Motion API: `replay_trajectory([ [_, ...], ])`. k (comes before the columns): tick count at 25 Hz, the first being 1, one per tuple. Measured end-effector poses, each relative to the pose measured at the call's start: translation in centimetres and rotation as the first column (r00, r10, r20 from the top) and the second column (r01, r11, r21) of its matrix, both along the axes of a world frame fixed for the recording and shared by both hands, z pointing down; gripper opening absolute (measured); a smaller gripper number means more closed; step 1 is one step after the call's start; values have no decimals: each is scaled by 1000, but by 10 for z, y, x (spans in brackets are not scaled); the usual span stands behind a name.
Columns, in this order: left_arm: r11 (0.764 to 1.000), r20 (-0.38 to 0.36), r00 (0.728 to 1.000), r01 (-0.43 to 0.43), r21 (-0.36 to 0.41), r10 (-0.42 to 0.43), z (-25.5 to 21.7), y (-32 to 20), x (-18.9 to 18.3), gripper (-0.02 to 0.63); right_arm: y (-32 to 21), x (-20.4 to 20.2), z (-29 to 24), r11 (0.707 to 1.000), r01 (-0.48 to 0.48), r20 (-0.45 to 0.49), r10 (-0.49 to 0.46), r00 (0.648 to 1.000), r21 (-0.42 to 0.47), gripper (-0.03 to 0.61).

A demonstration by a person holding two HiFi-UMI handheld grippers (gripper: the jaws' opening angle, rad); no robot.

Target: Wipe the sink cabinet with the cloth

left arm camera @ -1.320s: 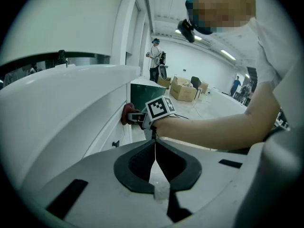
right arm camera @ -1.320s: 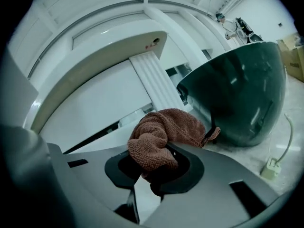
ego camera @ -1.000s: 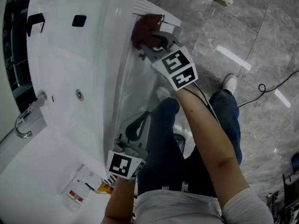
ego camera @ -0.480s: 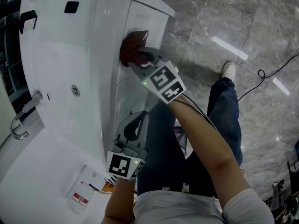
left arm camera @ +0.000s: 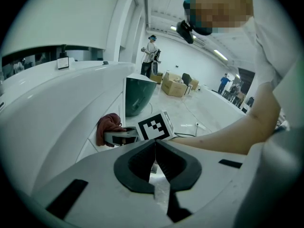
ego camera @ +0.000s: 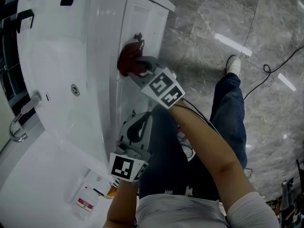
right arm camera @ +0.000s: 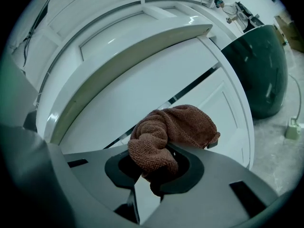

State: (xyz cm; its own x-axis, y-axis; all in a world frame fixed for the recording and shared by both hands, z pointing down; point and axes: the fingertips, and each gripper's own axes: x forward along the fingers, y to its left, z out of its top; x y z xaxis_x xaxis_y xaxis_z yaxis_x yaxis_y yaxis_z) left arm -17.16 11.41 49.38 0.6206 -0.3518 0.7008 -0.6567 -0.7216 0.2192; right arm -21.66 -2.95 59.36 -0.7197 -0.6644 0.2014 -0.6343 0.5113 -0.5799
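A brown cloth (ego camera: pixel 128 60) is pressed against the white front of the sink cabinet (ego camera: pixel 140 25), just under the basin's rim. My right gripper (ego camera: pixel 139 67) is shut on the cloth (right arm camera: pixel 172 126), which bunches out of its jaws against a cabinet door panel (right arm camera: pixel 142 91). My left gripper (ego camera: pixel 136 120) hangs lower beside the cabinet front, shut and holding nothing. In the left gripper view its fingertips (left arm camera: pixel 155 145) meet, and beyond them the right gripper (left arm camera: pixel 119 137) and the cloth (left arm camera: pixel 107 126) show against the cabinet.
The white basin (ego camera: pixel 57 56) with its drain (ego camera: pixel 74 90) and a chrome tap (ego camera: pixel 19 122) lies to the left. A label card (ego camera: pixel 84 202) sits on the counter. My legs and a shoe (ego camera: pixel 232 64) stand on grey marble floor with a cable (ego camera: pixel 268 69). A dark green tub (right arm camera: pixel 263 65) stands past the cabinet.
The right gripper has slid the cloth along the cabinet front, away from the far corner and toward me. The left gripper has stayed put.
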Motion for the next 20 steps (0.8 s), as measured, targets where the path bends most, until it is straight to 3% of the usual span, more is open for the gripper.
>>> replay_trajectory([
  [6, 1000, -7, 1000, -14, 15, 14, 3, -2, -5, 12, -3, 1, 27, 997, -20, 36, 23, 999, -72, 89],
  [20, 999, -9, 1000, -21, 46, 22, 23, -25, -8, 12, -19, 10, 115, 978, -16, -22, 11, 1000, -209, 89],
])
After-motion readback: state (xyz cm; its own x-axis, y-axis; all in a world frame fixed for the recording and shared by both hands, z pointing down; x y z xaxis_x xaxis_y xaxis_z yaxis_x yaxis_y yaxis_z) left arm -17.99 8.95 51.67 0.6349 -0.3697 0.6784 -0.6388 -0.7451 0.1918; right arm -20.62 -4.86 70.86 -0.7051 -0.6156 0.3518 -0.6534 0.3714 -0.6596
